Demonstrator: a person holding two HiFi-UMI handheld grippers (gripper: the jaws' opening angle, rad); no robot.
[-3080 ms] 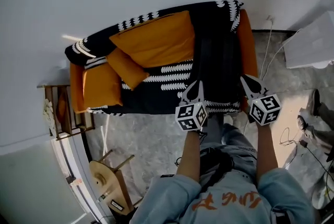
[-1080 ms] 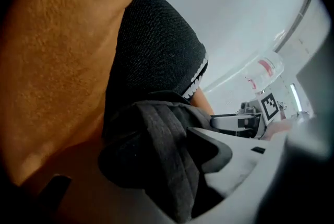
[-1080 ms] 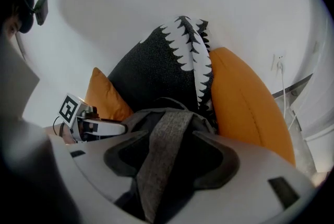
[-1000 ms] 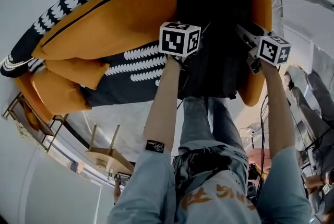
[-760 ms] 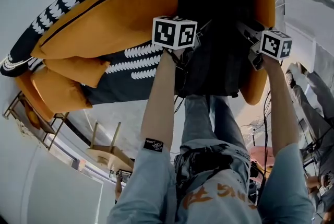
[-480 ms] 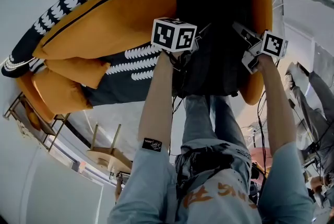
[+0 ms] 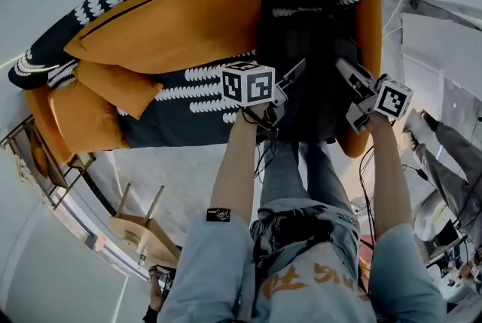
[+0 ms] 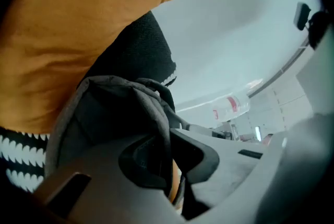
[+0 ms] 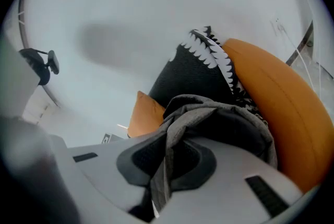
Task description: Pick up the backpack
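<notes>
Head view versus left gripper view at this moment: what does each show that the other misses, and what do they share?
Head view only: the right gripper, jaws closing at the dark backpack's right side, the whole sofa, a wooden stool. Left gripper view only: a grey fold of backpack fabric pinched between its closing jaws. Shared: left gripper, backpack, orange cushion, black-and-white throw.

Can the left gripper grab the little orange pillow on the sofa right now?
Probably not yet. The left gripper has its jaws closing on the backpack's grey fabric, so it is busy. The little orange pillow lies uncovered on the sofa, off to the side, with nothing blocking it.
</notes>
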